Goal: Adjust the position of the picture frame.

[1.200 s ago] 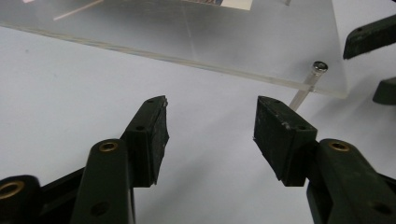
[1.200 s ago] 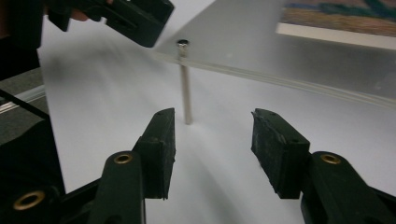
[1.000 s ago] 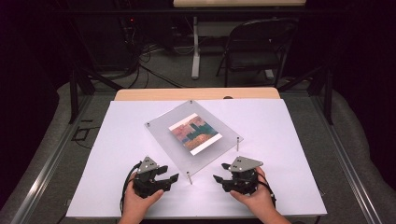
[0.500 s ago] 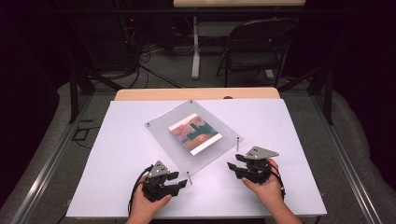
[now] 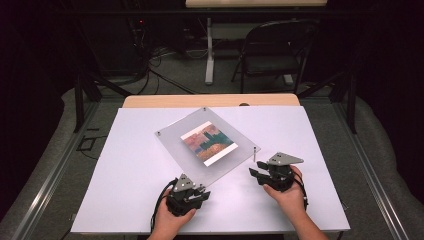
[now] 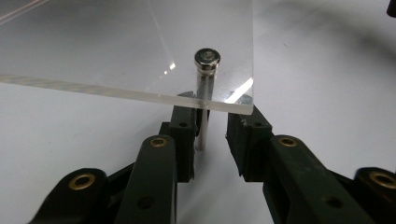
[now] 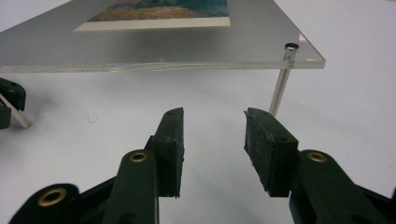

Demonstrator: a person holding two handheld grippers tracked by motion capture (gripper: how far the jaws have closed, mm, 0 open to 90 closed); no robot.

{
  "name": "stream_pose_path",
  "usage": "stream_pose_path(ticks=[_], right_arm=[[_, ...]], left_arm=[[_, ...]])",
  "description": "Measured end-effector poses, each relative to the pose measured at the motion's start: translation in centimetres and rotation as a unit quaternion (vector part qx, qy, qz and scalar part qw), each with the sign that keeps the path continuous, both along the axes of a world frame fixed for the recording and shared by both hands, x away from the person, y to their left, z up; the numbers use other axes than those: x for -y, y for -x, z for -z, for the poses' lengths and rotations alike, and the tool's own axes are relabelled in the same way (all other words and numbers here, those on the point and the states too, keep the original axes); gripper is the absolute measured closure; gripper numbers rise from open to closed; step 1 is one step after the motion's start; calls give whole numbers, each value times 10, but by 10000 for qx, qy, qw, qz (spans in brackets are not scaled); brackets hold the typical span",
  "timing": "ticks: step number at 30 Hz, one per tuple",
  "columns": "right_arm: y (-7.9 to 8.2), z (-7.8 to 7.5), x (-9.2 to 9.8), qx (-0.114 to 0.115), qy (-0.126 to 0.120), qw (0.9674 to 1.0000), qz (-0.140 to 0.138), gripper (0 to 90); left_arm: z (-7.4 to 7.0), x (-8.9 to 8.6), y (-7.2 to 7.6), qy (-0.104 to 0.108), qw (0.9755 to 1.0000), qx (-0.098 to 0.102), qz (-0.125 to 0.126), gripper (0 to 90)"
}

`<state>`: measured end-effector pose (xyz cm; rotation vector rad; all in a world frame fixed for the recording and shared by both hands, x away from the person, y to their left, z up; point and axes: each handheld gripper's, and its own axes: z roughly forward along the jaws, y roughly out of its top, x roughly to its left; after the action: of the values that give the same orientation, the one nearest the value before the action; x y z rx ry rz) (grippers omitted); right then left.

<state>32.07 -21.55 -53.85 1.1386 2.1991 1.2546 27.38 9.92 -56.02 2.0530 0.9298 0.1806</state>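
Clear acrylic panel (image 5: 207, 146) stands on thin metal standoff legs near the centre of the white desk (image 5: 125, 165), turned like a diamond, with a colourful print (image 5: 209, 143) sandwiched at its middle.

Left gripper (image 5: 196, 194) sits at the panel's 6 o'clock corner. In the left gripper view, the near leg (image 6: 201, 116) stands between the fingers (image 6: 183, 135), under the panel corner, with its round screw cap (image 6: 207, 58) on top. The fingers have just been closing and are now narrow around the leg. The left-hand pad is touching or almost touching it; a gap remains on the right-hand side. No clamp on the leg yet.

Right gripper (image 5: 256, 172) lies at the panel's 4 o'clock, just beside the corner leg (image 5: 255, 153). In the right gripper view, that leg (image 7: 280, 86) stands ahead at 1 o'clock of the fingers (image 7: 266, 140). These fingers have also just been closing; they stand half-wide with nothing between them.

Both hands rest low over the desk's near edge.
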Motion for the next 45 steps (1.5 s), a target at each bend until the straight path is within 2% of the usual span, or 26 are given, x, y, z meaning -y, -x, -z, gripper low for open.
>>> stream_pose_path(ticks=[9, 10, 12, 17, 23, 24, 29, 32, 35, 36, 37, 38, 39, 40, 45], right_arm=[[-4, 2, 2, 7, -16, 10000, 78, 577], [-5, 2, 2, 22, -6, 10000, 82, 578], [-6, 2, 3, 32, 3, 9999, 118, 581], [-13, 5, 6, 33, 44, 9997, 225, 581], [-23, 10, 5, -37, 22, 9996, 288, 584], [-27, 12, 4, -79, -3, 9997, 240, 584], [-37, 16, -2, -74, 56, 9998, 149, 600], [-49, 18, -10, -10, 41, 10000, -4, 651], [-55, 17, -16, -4, 4, 9999, -171, 742], [-56, 17, -17, -35, -26, 9997, -234, 779], [-56, 17, -17, -35, -26, 9997, -234, 779], [-55, 17, -20, -72, -94, 9991, -397, 851], [-55, 17, -20, -72, -94, 9991, -397, 851], [-55, 13, -22, -47, -84, 9990, -433, 855], [-50, 6, -22, -20, -143, 9988, -466, 857]], left_arm=[[2, 0, -2, -86, 9999, 41, -133, 837], [2, -1, -3, -23, 9999, -20, -139, 845], [1, -2, -4, 22, 9999, -86, -136, 850], [-3, -5, -3, 29, 9999, -90, -121, 853], [-9, -17, -2, 136, 9996, -101, -236, 854], [-12, -21, -1, 209, 9993, -100, -288, 854], [-15, -30, 0, 293, 9987, -92, -405, 854], [-16, -36, 0, 334, 9981, -101, -515, 854], [-17, -42, 1, 374, 9974, -48, -609, 854], [-17, -43, 1, 351, 9974, -55, -627, 854], [-17, -43, 1, 351, 9974, -55, -627, 854], [-17, -45, 2, 351, 9971, -72, -674, 854], [-17, -45, 2, 351, 9971, -72, -674, 854], [-16, -48, 1, 444, 9965, -69, -701, 854], [-19, -53, 0, 528, 9963, -54, -683, 853]])
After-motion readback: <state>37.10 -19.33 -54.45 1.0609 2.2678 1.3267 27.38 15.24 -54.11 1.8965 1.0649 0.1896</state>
